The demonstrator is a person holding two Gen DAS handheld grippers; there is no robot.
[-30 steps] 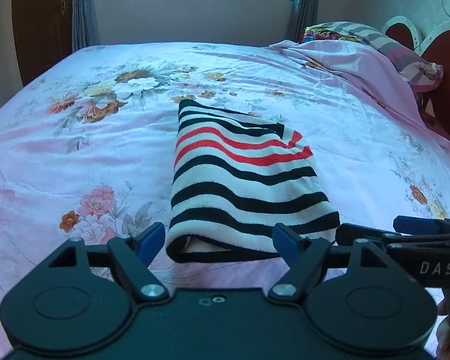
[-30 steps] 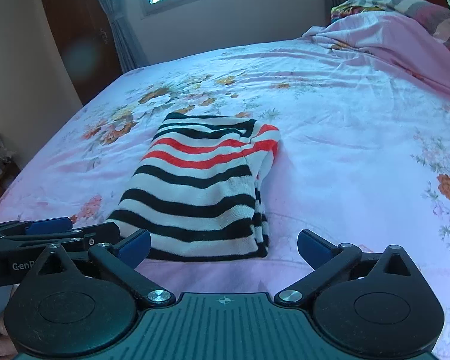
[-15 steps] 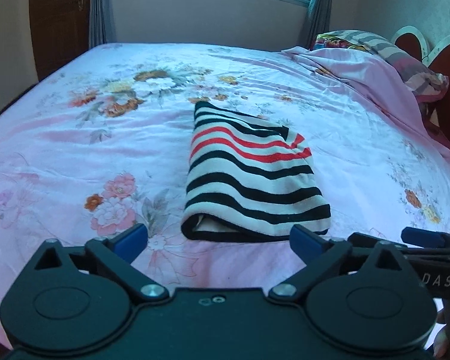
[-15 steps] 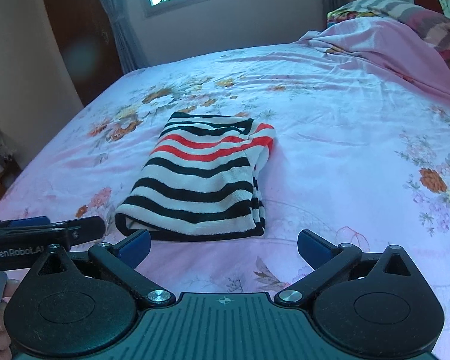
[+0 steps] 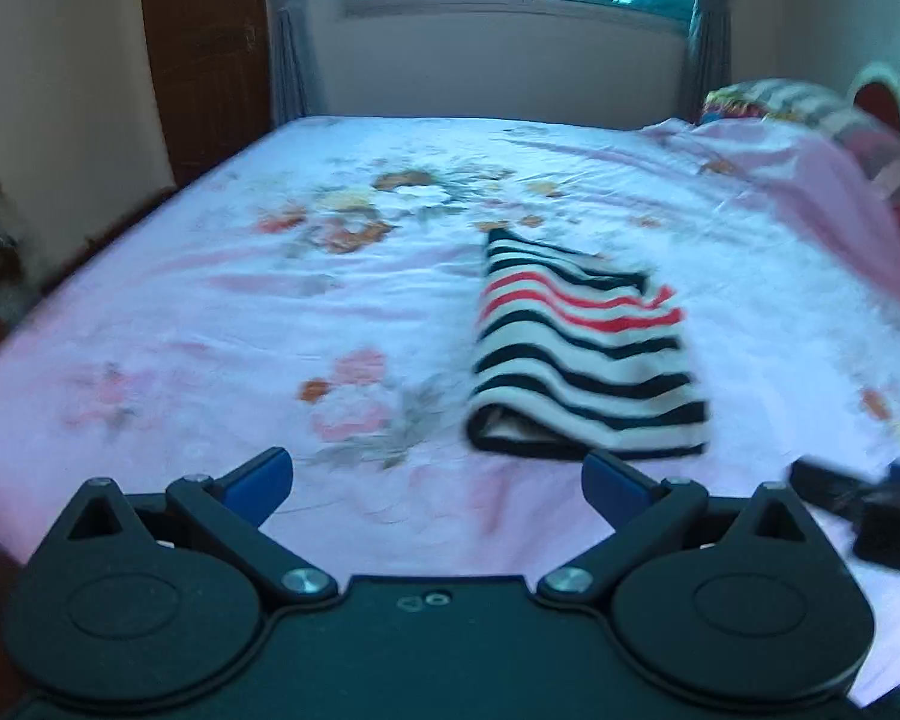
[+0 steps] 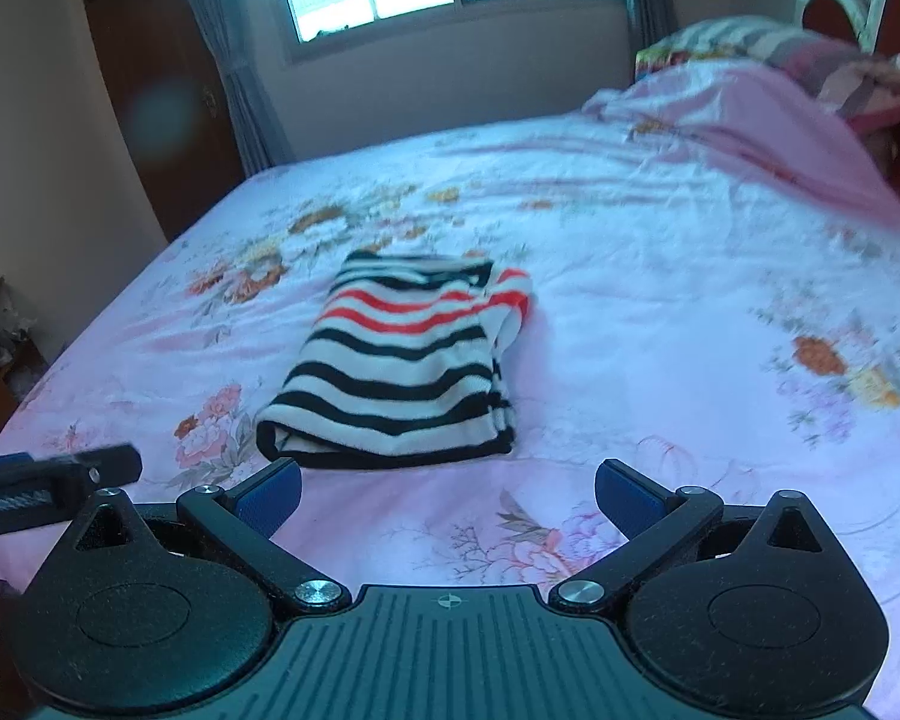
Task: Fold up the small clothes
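- One folded black, white and red striped knit garment [image 6: 402,366] lies on the pink floral bed sheet [image 6: 660,312], mid-bed.
- Left gripper [image 5: 437,483] and right gripper [image 6: 447,495]: both spread wide, empty, near edge.
- Left view blurred; the striped pillow [image 6: 810,54] far right is partly cut off.

striped garment [image 6: 399,363] | black-white with red bands | folded, flat rectangle | lying on the bedsheet [image 6: 660,300]

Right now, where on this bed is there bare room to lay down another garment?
Bare sheet lies left of the folded striped sweater, toward the door-side bed edge, and right of it, before the bunched pink cover and pillows. The near strip is crowded by both open grippers, left gripper and right gripper.
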